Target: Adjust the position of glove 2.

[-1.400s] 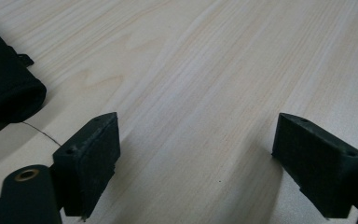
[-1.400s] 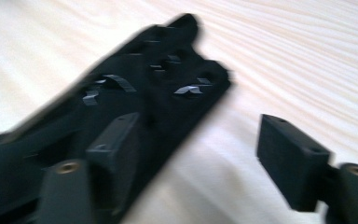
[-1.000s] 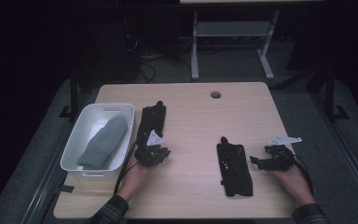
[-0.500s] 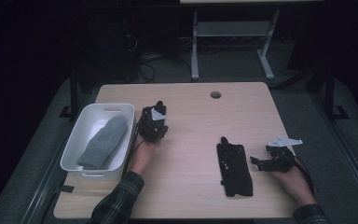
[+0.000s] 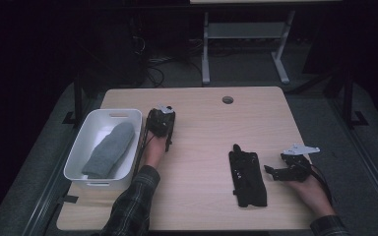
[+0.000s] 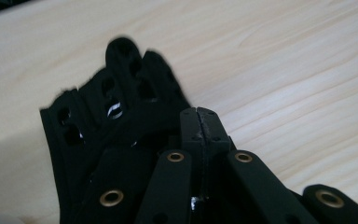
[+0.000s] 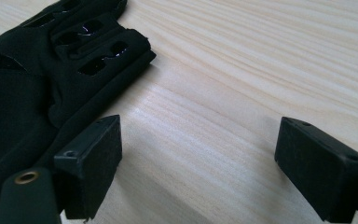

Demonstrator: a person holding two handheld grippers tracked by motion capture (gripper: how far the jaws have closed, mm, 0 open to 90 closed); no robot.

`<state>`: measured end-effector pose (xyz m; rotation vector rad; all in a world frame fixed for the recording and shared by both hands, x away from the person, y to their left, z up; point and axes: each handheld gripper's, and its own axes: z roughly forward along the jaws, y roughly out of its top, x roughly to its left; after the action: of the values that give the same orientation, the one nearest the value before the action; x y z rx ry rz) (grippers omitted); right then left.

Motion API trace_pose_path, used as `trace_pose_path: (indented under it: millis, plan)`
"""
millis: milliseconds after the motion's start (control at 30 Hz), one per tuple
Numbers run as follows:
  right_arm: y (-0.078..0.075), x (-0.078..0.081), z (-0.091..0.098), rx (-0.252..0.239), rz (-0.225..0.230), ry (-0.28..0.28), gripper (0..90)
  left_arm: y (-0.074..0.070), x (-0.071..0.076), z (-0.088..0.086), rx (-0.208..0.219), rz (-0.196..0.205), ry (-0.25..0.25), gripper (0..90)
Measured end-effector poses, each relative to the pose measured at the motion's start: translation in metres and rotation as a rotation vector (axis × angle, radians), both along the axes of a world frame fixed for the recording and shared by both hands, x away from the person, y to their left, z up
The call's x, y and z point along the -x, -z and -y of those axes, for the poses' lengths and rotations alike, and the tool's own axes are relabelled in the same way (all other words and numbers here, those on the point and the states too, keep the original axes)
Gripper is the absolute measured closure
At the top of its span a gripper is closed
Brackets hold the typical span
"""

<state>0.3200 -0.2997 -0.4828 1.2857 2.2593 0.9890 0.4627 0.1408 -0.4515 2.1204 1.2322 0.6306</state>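
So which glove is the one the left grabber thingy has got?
Find the white bin at the table's left edge, with a grey mitten inside. Just right of it, the black glove lies under the left gripper. The other black glove lies apart, near the right gripper.

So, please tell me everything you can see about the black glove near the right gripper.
The glove is black, of thin, soft-looking fabric, with oval holes along its finger parts, some showing a shiny glint. It lies flat on the table, lengthwise, fingers pointing away from the person. The right gripper rests just beside it, open; one of its fingers sits by the glove's edge, but whether they touch is unclear.
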Motion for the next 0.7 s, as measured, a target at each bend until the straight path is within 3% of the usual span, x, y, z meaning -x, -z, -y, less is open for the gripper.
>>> trace_pose_path:
  millis: [133, 433, 700]
  plan:
    - [0.000, 0.000, 0.000, 0.000, 0.000, -0.001, 14.6, 0.011, -0.002, 0.000, -0.017, -0.047, 0.006, 89.5]
    - [0.000, 0.000, 0.000, 0.001, 0.001, -0.001, 14.6, 0.012, 0.012, 0.004, 0.021, -0.049, 0.052, 89.5]
    - [0.000, 0.000, 0.000, 0.001, 0.000, 0.000, 14.5, 0.012, 0.030, 0.023, 0.065, -0.075, 0.144, 89.5]
